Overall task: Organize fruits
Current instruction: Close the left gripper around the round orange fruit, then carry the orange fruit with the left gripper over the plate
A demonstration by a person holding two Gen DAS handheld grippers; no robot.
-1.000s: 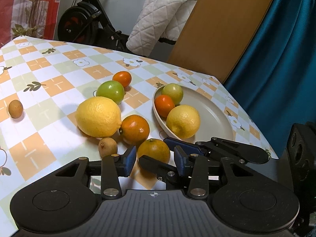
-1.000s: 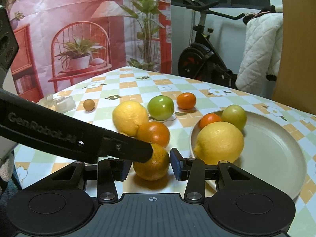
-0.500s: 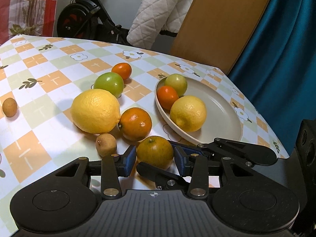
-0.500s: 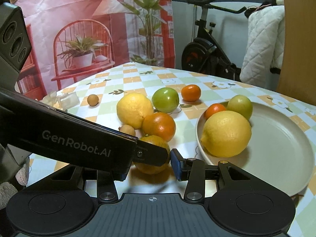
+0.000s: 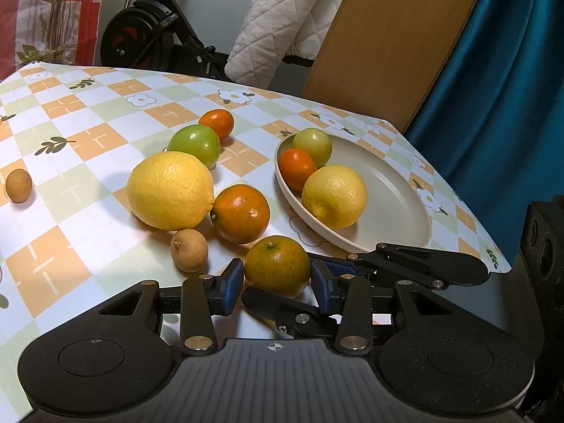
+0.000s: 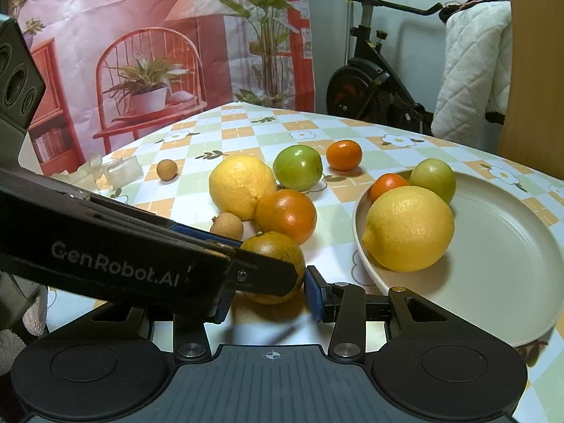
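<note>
Greenish orange (image 5: 277, 264) on the desk (image 5: 88, 162) beside the plate (image 5: 394, 204): we see left hand-held gripper (image 5: 277, 283) and right hand-held gripper (image 6: 268, 294) both narrowly bracketing it, contact unclear. Risk: crossed fingers collide; fruit rolls.

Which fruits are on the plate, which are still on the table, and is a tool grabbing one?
Beige round plate: holds three fruits.
Yellow lemon in plate: resting inside.
Small orange tangerine in plate: resting inside.
Green round fruit in plate: resting inside.
Greenish-orange citrus: between both tools' pads, grip unclear.
Big yellow lemon on table: loose.
Left tool: around citrus.
Right tool: around citrus.
</note>
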